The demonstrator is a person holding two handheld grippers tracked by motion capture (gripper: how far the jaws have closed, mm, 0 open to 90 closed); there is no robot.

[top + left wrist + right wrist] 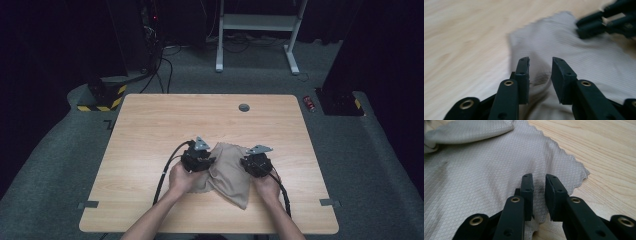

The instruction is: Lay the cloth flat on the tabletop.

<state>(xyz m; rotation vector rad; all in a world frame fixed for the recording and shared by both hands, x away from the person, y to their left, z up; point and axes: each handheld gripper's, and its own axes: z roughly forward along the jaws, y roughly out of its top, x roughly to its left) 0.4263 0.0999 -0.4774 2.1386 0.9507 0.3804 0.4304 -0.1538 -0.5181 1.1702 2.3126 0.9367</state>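
Rumpled beige cloth (231,172), zigzag-cut edge

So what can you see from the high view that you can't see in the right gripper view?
The high view takes in the whole wooden table, the person's two hands, the left gripper, a grey floor and a white frame behind. The right gripper view gives the close-up: the cloth's tiny diamond weave, its zigzag edge, and the right gripper with its jaws a little apart above the fabric. Both show the beige cloth lying on the light wood.
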